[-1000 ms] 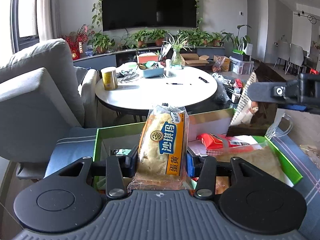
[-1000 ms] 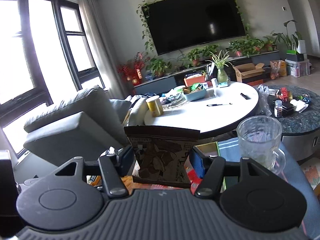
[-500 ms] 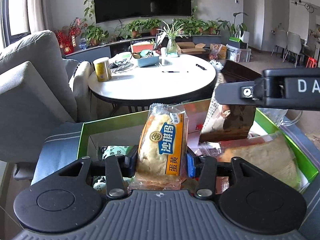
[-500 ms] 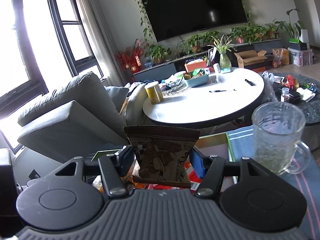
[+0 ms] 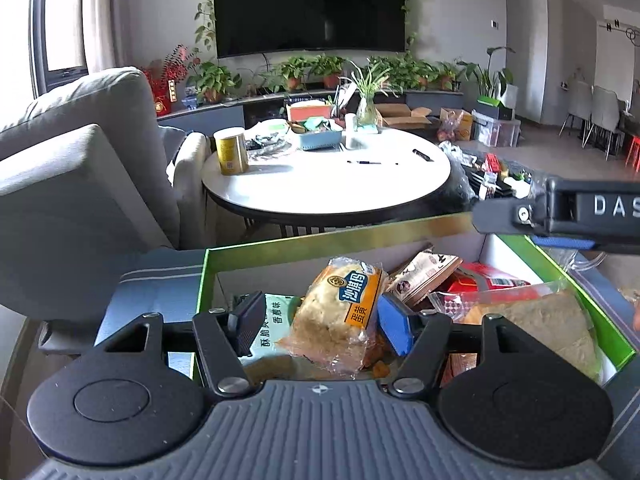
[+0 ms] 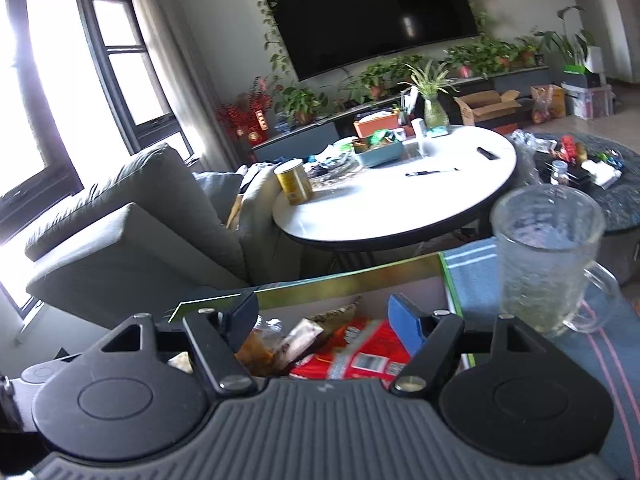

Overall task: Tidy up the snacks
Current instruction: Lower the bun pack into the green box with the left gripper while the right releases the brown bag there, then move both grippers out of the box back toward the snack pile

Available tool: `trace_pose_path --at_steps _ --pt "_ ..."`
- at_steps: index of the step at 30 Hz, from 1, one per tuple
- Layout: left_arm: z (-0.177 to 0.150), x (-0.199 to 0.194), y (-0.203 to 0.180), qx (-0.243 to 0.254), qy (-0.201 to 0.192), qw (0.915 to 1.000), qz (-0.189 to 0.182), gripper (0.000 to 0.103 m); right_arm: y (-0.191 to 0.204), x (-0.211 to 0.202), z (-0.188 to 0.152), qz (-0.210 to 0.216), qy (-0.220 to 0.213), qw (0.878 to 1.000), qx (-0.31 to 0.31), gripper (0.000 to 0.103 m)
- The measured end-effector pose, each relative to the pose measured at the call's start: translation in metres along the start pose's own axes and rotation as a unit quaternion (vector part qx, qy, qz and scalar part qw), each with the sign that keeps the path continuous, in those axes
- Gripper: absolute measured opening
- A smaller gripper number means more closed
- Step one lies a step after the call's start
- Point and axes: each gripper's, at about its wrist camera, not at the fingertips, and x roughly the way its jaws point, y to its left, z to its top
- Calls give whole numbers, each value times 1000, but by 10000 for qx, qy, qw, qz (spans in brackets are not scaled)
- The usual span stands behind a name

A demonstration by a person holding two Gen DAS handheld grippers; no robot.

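Note:
A green box holds several snack packs. My left gripper is open over it; the orange-labelled pastry pack lies loose between the fingers, resting on the other snacks. The brown snack bag lies in the box behind it, next to a red pack. My right gripper is open and empty above the box, with the brown bag and red pack below it. The right gripper's side shows in the left wrist view.
A glass mug stands on the striped cloth right of the box. A round white table with a yellow can is beyond. A grey sofa is at the left.
Both grippers opened. The pastry pack dropped from the left gripper into the box, and the brown bag dropped from the right gripper into the box.

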Motion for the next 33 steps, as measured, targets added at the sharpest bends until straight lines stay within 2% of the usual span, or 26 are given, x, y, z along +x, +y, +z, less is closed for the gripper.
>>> trace_pose_path --at_steps 12,22,33 --pt "-6 -50 -1 -25 -259 9996 55 61 2 -28 -6 -22 -19 10000 50 70" --pt "-34 -96 -1 -129 -208 9997 -96 65 8 -72 -21 -40 -66 10000 -25 70" --pt "-77 -142 -6 -179 77 9996 -219 66 21 -116 -48 139 0 9998 -147 70"
